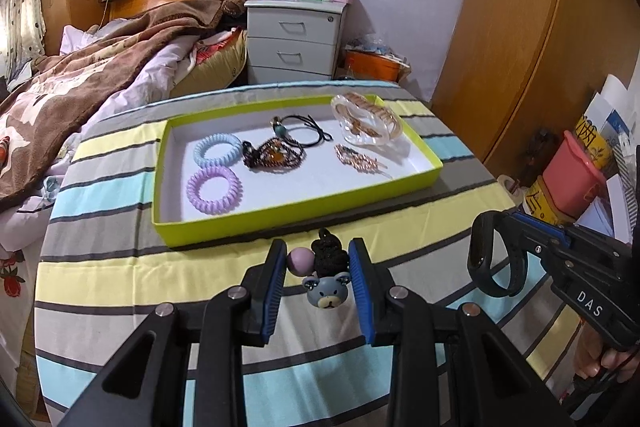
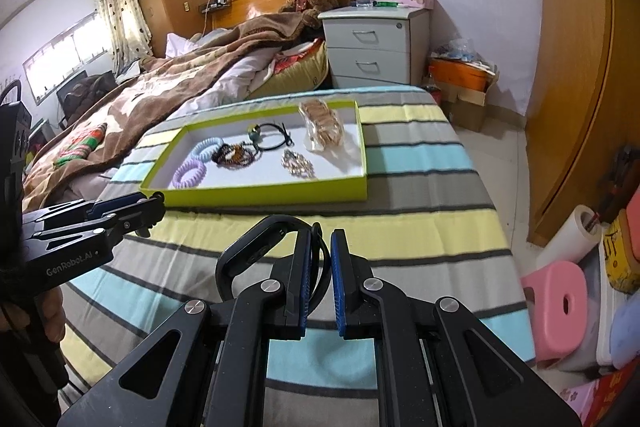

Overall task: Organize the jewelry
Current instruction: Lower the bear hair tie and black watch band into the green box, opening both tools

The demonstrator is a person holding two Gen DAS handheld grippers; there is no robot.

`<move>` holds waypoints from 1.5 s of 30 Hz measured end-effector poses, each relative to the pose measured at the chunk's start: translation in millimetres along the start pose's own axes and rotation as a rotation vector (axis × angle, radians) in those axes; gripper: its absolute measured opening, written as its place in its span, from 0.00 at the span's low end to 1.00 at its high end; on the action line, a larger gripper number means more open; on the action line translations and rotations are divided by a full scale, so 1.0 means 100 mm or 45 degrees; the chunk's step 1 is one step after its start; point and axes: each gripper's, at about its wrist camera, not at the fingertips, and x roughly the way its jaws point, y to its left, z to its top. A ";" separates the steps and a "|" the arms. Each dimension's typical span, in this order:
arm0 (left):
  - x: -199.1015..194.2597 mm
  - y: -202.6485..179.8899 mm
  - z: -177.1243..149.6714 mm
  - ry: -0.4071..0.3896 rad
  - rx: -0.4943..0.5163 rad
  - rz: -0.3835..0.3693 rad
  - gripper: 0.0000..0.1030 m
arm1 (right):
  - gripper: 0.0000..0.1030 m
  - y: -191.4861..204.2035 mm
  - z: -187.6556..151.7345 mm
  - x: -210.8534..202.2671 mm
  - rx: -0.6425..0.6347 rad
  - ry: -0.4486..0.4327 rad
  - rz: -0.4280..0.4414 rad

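With the left tongs [image 1: 318, 271] clamped on a bear-charm hair tie [image 1: 326, 277] and the right tongs [image 2: 320, 255] pinched together on a black wristband [image 2: 256, 247] (both ahead lies the green tray [image 1: 280, 215]), either dangling piece could slip and drop onto the striped surface [image 1: 120, 267].

- Our right claw [image 2: 320, 247] sits low at 6 o'clock, its pads pinched on a black wristband [image 2: 236, 255] looping out toward 8 o'clock.
- At 9 o'clock our left claw [image 2: 154, 209] reaches in.
- At 12 o'clock, on the striped desk [image 2: 420, 227], a lime tray [image 2: 264, 195] holds coil hair ties [image 2: 190, 174], bracelets and clips.
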 end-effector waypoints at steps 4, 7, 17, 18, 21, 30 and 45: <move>-0.05 0.08 0.08 -0.030 -0.014 0.012 0.32 | 0.10 0.07 0.10 0.03 -0.012 -0.012 0.007; -0.07 0.14 0.15 -0.050 -0.020 0.022 0.32 | 0.10 0.11 0.18 0.06 -0.016 -0.024 0.019; -0.04 0.39 0.39 -0.089 -0.055 0.039 0.32 | 0.10 0.22 0.45 0.23 -0.022 -0.043 0.038; -0.03 0.42 0.43 -0.091 -0.061 0.042 0.32 | 0.10 0.23 0.48 0.27 -0.024 -0.042 0.037; 0.01 0.49 0.50 -0.093 -0.075 0.043 0.32 | 0.10 0.24 0.54 0.35 -0.023 -0.037 0.039; 0.17 0.67 0.67 -0.084 -0.110 0.057 0.32 | 0.10 0.33 0.73 0.67 -0.036 -0.001 0.053; 0.48 0.86 0.71 -0.020 -0.160 0.058 0.32 | 0.10 0.43 0.80 1.22 -0.043 0.117 0.072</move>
